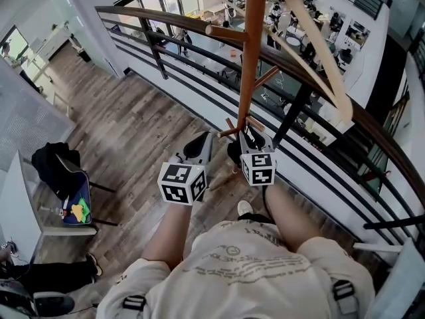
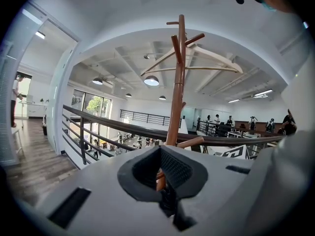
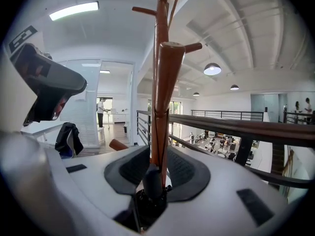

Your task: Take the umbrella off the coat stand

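The brown wooden coat stand (image 1: 251, 58) rises in front of the railing, with a pale clothes hanger (image 1: 320, 53) on its upper pegs. In no view can I make out an umbrella for certain. My right gripper (image 1: 252, 137) is up against the stand's lower pegs, and its jaws are open around a sloping brown peg (image 3: 167, 87). Low between those jaws (image 3: 157, 149) sits a black cylindrical piece (image 3: 152, 177); I cannot tell whether it is the umbrella. My left gripper (image 1: 202, 141) is just left of the pole, its tips (image 2: 160, 151) together and the pole (image 2: 175, 97) straight ahead.
A dark metal railing (image 1: 199, 28) runs right behind the stand, with a drop to a lower floor beyond. A chair with a black bag (image 1: 60, 171) stands on the wood floor to the left. The person's legs and a white shoe (image 1: 244, 208) are below the grippers.
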